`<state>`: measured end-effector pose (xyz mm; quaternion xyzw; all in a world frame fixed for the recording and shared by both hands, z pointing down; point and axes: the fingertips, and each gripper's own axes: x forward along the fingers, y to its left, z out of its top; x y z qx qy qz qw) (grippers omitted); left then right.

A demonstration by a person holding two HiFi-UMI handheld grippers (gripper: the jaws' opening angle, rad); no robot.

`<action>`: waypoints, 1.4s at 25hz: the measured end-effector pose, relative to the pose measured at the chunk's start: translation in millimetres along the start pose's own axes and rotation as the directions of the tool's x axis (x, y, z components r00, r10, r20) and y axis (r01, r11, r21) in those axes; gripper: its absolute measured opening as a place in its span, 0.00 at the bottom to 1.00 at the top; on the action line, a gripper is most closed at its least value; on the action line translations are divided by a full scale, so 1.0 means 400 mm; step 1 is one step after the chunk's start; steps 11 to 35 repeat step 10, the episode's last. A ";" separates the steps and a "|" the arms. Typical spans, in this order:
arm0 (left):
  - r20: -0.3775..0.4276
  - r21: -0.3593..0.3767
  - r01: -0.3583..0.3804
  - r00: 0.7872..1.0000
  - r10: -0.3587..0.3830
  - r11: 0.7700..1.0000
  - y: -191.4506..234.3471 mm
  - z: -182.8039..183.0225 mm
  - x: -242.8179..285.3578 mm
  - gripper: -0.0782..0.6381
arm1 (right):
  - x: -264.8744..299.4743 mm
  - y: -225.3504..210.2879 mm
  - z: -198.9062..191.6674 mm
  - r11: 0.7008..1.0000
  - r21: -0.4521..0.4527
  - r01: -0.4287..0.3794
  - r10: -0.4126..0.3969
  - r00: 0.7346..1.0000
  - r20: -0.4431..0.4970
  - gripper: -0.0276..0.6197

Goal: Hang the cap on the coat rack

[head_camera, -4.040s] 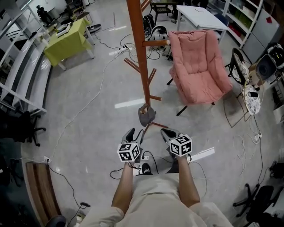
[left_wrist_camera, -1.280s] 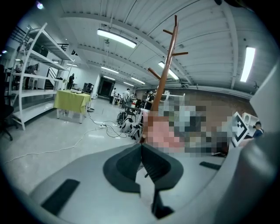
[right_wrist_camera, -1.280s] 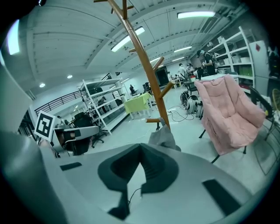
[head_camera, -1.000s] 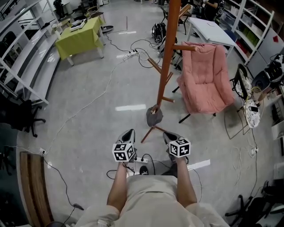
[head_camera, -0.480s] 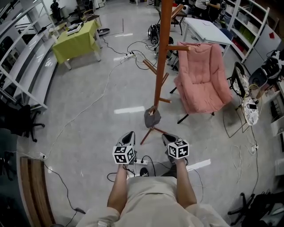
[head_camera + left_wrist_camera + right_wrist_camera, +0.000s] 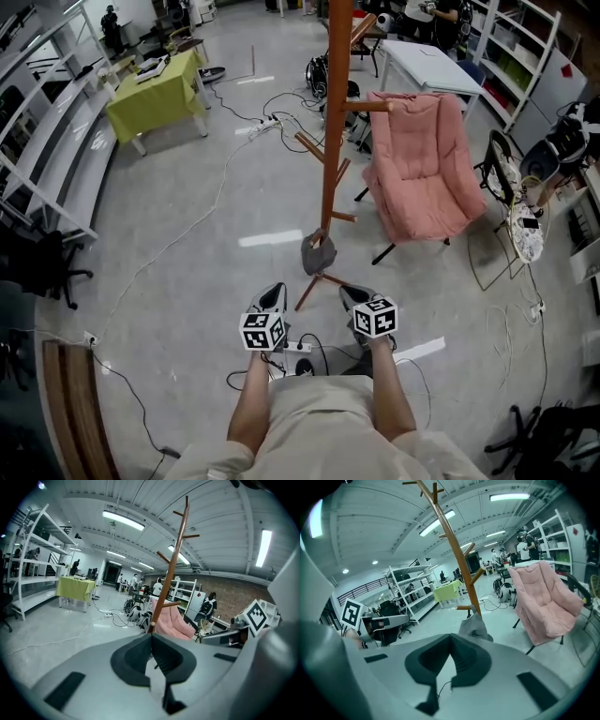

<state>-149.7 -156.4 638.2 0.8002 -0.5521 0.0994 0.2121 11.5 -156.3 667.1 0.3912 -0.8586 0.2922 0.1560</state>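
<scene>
low down, grey cap (image 6: 319, 254) on coat rack (image 6: 330, 141)

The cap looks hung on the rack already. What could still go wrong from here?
1. The grey fabric cap hangs on a short low peg of the brown wooden coat rack; a bump could slip it off.
2. A white power strip with cables lies by the person's feet near the rack's legs: a snag might shake the rack.
</scene>
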 end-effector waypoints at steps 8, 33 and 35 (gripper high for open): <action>0.006 -0.001 0.002 1.000 -0.002 1.000 -0.005 0.005 -0.007 0.12 | -0.005 0.007 -0.002 1.000 -0.004 -0.003 0.003 1.000 -0.001 0.05; 0.005 -0.001 0.002 1.000 -0.002 1.000 -0.005 0.002 -0.007 0.12 | -0.005 0.006 -0.003 1.000 -0.007 -0.002 0.002 1.000 -0.004 0.05; 0.005 -0.001 0.002 1.000 -0.002 1.000 -0.005 0.002 -0.007 0.12 | -0.005 0.006 -0.003 1.000 -0.007 -0.002 0.002 1.000 -0.004 0.05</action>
